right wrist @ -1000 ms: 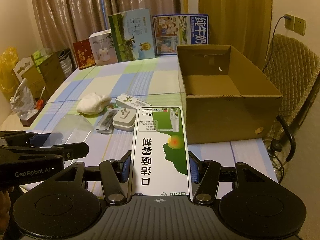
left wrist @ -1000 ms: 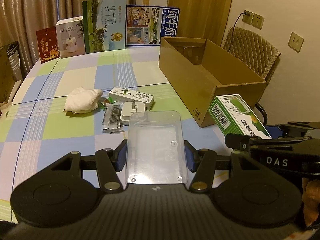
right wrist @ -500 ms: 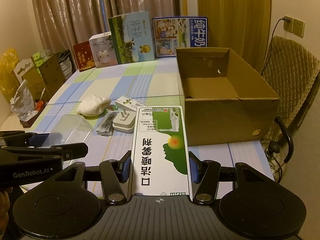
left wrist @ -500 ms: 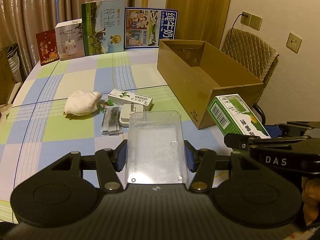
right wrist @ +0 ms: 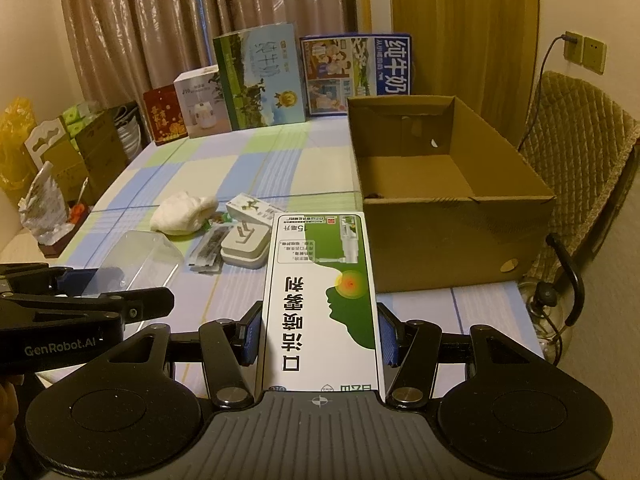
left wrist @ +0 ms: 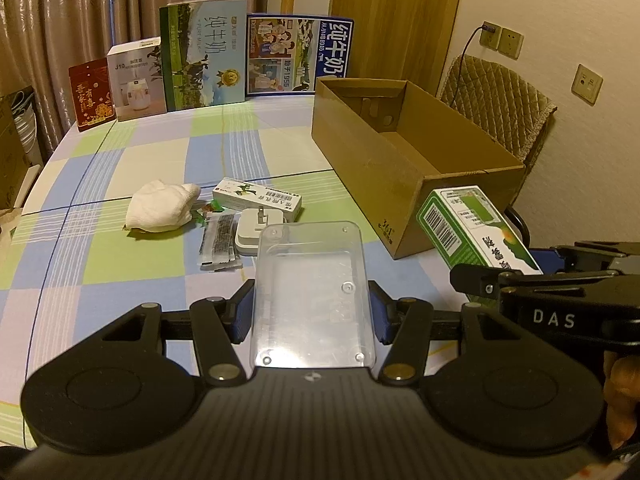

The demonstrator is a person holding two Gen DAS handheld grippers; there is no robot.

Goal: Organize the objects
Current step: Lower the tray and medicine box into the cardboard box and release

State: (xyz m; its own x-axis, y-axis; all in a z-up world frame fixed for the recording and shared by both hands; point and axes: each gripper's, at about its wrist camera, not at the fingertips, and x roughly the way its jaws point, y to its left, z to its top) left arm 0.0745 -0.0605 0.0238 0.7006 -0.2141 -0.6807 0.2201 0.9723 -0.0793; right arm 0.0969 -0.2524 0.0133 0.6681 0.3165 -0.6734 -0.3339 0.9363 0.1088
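My left gripper (left wrist: 311,312) is shut on a clear plastic case (left wrist: 312,292), held above the near part of the table. My right gripper (right wrist: 320,332) is shut on a green and white box (right wrist: 322,300) printed with Chinese text; the same green and white box (left wrist: 472,224) shows at the right of the left wrist view. An open cardboard box (right wrist: 440,200) stands empty on the right of the table, just beyond the held box. On the checked cloth lie a white cloth bundle (left wrist: 162,208), a small white and green carton (left wrist: 256,198), a white charger (left wrist: 256,232) and a dark sachet (left wrist: 218,242).
Upright cartons and boxes (left wrist: 204,66) line the table's far edge before a curtain. A padded chair (right wrist: 580,152) stands right of the cardboard box. Brown boxes and bags (right wrist: 60,160) crowd the floor at the left. A person's fingers (left wrist: 618,384) hold the right gripper's handle.
Both grippers have risen and drawn back a little with their loads; the cardboard box's inside shows more. The items on the table have not moved.
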